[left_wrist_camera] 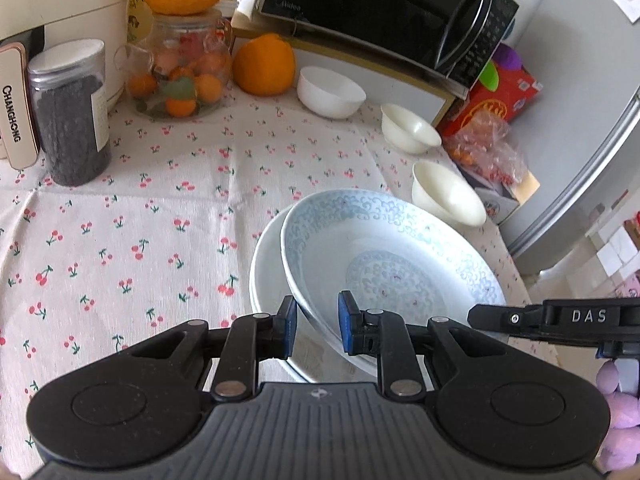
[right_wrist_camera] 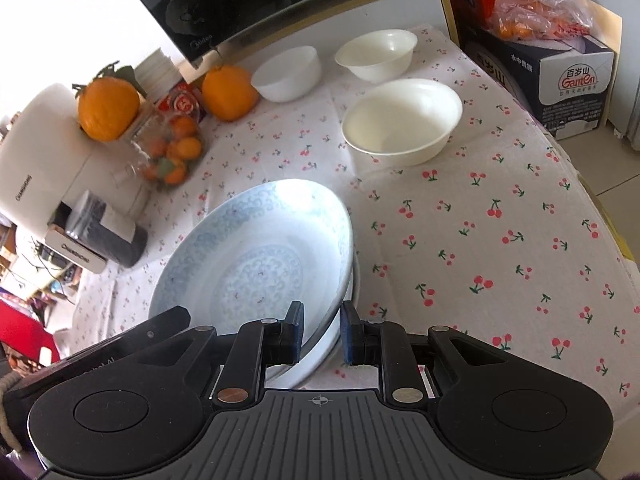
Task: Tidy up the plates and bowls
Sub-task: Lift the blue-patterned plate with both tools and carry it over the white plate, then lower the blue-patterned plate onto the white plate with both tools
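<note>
A: Cherry-print cloth covers the tabotop? Sorry, tabletop [left_wrist_camera: 120, 208]; where's the plate?

B: Patterned plate [left_wrist_camera: 384, 264] tilts over a plain plate [left_wrist_camera: 268, 280], right at both tongs. Left tongs [left_wrist_camera: 318, 330] clench its near-left rim, right tongs [right_wrist_camera: 322, 332] its near-right rim.

A: Count?

B: Two plates. Beyond them, three white bowls [right_wrist_camera: 402, 120], well apart.
</note>
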A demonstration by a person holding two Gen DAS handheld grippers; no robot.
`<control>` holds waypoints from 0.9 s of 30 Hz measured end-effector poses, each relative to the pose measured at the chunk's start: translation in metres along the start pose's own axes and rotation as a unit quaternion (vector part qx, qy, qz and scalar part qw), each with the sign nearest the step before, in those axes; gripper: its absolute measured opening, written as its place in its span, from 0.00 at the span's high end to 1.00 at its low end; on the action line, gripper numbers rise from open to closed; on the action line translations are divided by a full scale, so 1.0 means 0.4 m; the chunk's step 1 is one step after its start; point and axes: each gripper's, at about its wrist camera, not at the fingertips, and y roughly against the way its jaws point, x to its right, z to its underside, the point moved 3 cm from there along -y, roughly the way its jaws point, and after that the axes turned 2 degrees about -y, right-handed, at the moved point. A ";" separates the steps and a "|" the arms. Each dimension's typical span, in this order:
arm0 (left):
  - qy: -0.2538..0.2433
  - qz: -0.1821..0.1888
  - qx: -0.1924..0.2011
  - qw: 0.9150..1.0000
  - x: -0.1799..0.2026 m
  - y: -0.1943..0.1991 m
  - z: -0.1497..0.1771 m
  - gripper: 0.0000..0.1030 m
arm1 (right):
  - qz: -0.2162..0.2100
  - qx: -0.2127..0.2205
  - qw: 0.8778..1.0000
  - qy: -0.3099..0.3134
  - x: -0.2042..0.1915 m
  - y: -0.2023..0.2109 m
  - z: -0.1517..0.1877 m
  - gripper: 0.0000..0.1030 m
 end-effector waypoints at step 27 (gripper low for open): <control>-0.097 -0.062 -0.014 0.993 0.052 -0.011 0.023 0.81 | 0.051 -0.013 0.997 0.053 -0.024 -0.024 0.015 0.81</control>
